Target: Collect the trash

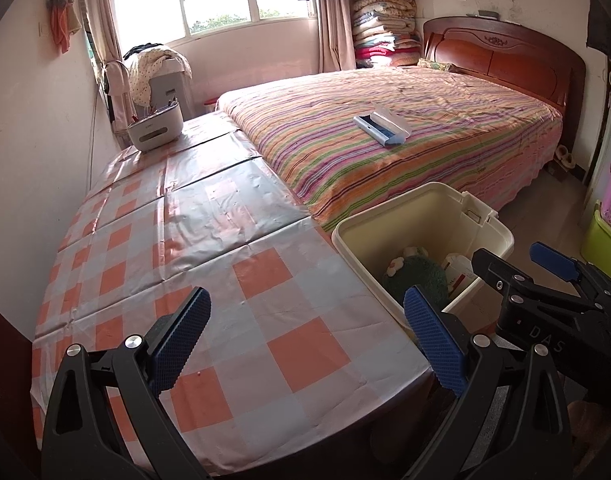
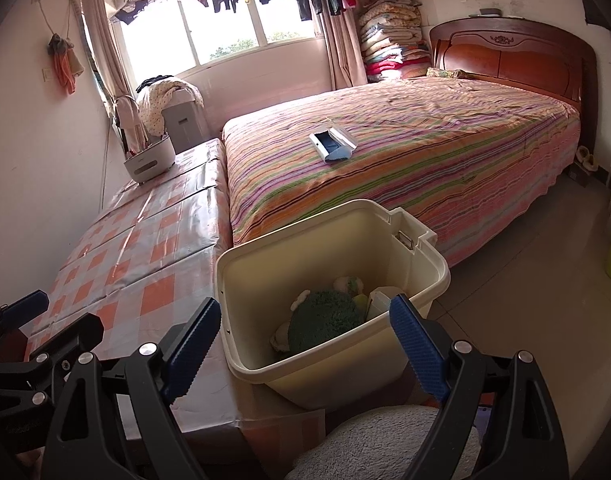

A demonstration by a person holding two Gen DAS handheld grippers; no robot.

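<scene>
"DAS" on right claw [image 1: 517, 268], cream bin [image 1: 493, 236]

Two black plastic grippers: the left gripper [image 1: 305, 344] and right gripper [image 2: 305, 352] each carry blue, ridged rubber pads [image 1: 435, 344] on triangular cut-out arms, fastened with round silver screws [image 2: 148, 348]; white lettering marks one.

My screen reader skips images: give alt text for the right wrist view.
Open right gripper hovers over a cream plastic bin holding a green fuzzy item, beside a checked orange-and-white tablecloth and striped bed.
</scene>
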